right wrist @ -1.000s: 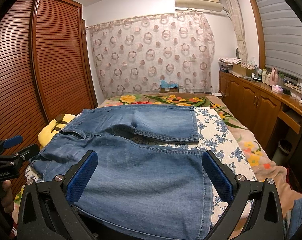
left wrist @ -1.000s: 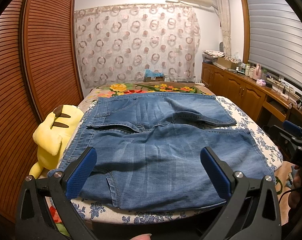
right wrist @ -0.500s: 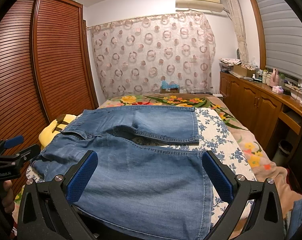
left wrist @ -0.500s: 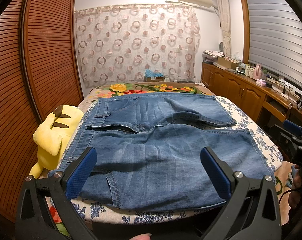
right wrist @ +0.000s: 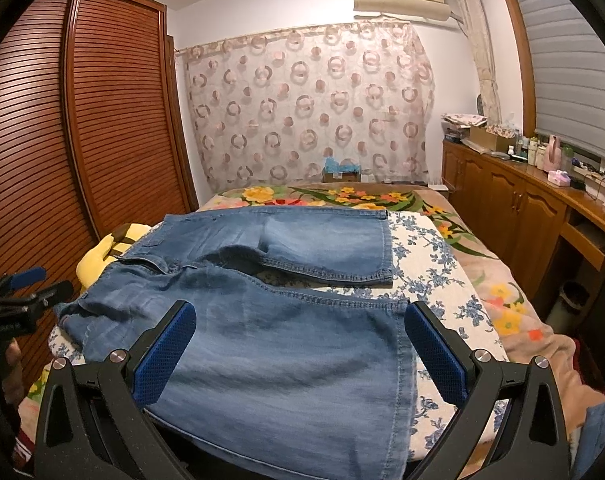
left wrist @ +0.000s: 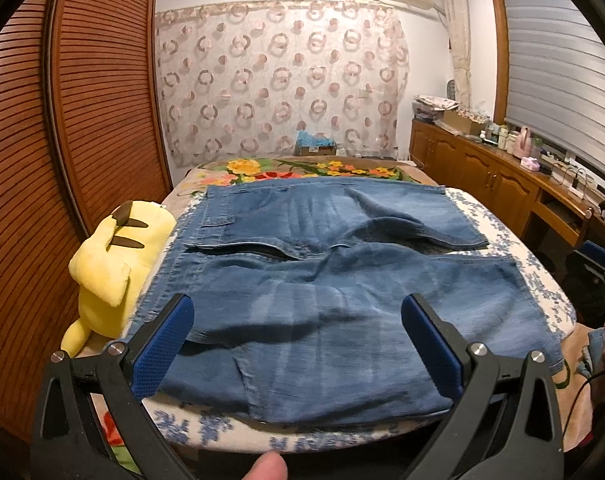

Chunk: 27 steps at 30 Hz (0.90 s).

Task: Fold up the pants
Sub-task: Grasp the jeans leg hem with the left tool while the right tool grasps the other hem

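Observation:
Blue denim pants [left wrist: 322,280] [right wrist: 270,332] lie spread flat across the bed, waistband at the left, both legs running to the right. My left gripper [left wrist: 296,312] hovers open above the near leg close to the waistband end, blue pads wide apart, nothing between them. My right gripper [right wrist: 298,320] stands open over the near leg's cuff end, likewise holding nothing. The left gripper [right wrist: 18,292] also shows at the left edge of the right wrist view. A fingertip [left wrist: 264,467] shows at the bottom of the left wrist view.
A yellow plush toy [left wrist: 114,260] lies on the bed's left side beside the waistband. A slatted wooden wardrobe [left wrist: 42,160] stands on the left. A wooden counter [right wrist: 522,208] with bottles runs along the right. A floral blanket [right wrist: 342,194] covers the far bed.
Both grippers have dipped slightly closer over the near leg. The pants lie where they were, and both grippers stay open.

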Each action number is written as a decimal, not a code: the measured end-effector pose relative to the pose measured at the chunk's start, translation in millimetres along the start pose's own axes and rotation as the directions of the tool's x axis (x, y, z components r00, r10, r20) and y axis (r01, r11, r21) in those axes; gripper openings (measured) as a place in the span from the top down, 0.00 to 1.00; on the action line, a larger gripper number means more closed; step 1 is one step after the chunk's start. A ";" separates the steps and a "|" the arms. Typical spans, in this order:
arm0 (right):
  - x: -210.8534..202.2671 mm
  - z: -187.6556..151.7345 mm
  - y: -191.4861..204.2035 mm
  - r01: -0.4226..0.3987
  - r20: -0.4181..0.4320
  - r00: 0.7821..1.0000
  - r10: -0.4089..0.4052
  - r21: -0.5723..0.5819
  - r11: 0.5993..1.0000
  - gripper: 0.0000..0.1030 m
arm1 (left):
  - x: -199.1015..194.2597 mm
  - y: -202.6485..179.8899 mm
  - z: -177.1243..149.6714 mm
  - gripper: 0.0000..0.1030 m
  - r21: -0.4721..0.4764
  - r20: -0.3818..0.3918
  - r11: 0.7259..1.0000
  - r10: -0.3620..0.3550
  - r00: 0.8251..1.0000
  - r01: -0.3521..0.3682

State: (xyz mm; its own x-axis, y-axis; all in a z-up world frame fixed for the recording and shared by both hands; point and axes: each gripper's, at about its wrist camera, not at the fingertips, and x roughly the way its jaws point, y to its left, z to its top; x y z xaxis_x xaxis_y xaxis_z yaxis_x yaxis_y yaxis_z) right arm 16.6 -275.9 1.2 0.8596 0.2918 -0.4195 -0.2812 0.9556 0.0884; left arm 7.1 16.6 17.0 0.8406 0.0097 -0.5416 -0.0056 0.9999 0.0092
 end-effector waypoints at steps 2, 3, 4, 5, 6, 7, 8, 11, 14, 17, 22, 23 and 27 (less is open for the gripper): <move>0.4 -1.5 0.9 0.011 -0.006 1.000 -0.011 -0.012 1.000 0.00 | 10.3 9.6 -3.3 0.00 -0.002 -0.005 1.000 0.011 1.000 -0.011; 1.7 -2.4 0.2 0.017 -0.011 1.000 -0.018 -0.021 1.000 0.00 | 11.7 15.0 -2.7 0.00 -0.009 -0.007 1.000 0.020 1.000 -0.020; 3.3 -3.3 -0.6 0.018 -0.017 1.000 -0.019 -0.028 0.999 0.00 | 12.9 20.8 -2.6 0.00 -0.021 -0.006 0.999 0.024 1.000 -0.024; 4.4 -3.7 -0.8 0.018 -0.024 1.000 -0.019 -0.031 0.999 0.00 | 13.5 23.8 -4.8 0.00 -0.025 -0.007 0.999 0.026 1.000 -0.026; 6.5 -4.9 -2.5 0.019 -0.034 0.999 -0.021 -0.035 0.999 0.00 | 16.0 29.6 -4.2 0.00 -0.035 -0.013 0.999 0.033 0.999 -0.033; 7.3 -5.3 -3.2 0.022 -0.041 0.999 -0.023 -0.039 0.999 0.00 | 16.5 35.0 -7.1 0.00 -0.039 -0.014 0.999 0.036 0.999 -0.036; 8.3 -5.7 -3.8 0.025 -0.048 0.998 -0.027 -0.044 0.999 0.00 | 18.9 40.2 -7.4 0.00 -0.046 -0.018 0.998 0.047 0.999 -0.047; 9.9 -5.9 -6.8 0.033 -0.062 0.997 -0.037 -0.050 0.998 0.01 | 24.3 54.6 -12.6 0.00 -0.053 -0.025 0.997 0.060 0.998 -0.061; 9.7 -3.9 -7.9 0.030 -0.075 0.997 -0.035 -0.056 0.998 0.02 | 27.9 66.8 -16.1 0.00 -0.061 -0.037 0.996 0.067 0.997 -0.070; 12.1 -0.6 -10.0 0.029 -0.086 0.996 -0.035 -0.072 0.997 0.02 | 33.8 81.4 -19.2 0.01 -0.080 -0.053 0.994 0.066 0.996 -0.070; 15.9 -4.7 -16.6 0.034 -0.116 0.992 -0.042 -0.070 0.997 0.02 | 42.3 106.6 -30.2 0.05 -0.114 -0.086 0.990 0.074 0.994 -0.084; 16.1 -6.3 -18.5 0.035 -0.124 0.991 -0.043 -0.065 0.997 0.02 | 45.0 111.8 -32.9 0.06 -0.121 -0.097 0.989 0.072 0.993 -0.083; 15.2 -9.2 -23.1 0.038 -0.147 0.988 -0.046 -0.054 0.998 0.04 | 53.1 131.7 -46.6 0.20 -0.137 -0.143 0.985 0.088 0.986 -0.108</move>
State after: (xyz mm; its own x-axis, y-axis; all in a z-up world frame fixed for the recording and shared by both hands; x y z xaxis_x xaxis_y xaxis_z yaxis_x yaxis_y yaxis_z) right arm 32.2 -293.9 -15.6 0.7994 0.2386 -0.5514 -0.2711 0.9623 0.0233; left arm 25.8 149.0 -49.8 0.7508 0.0983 -0.6532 -0.1704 0.9842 -0.0477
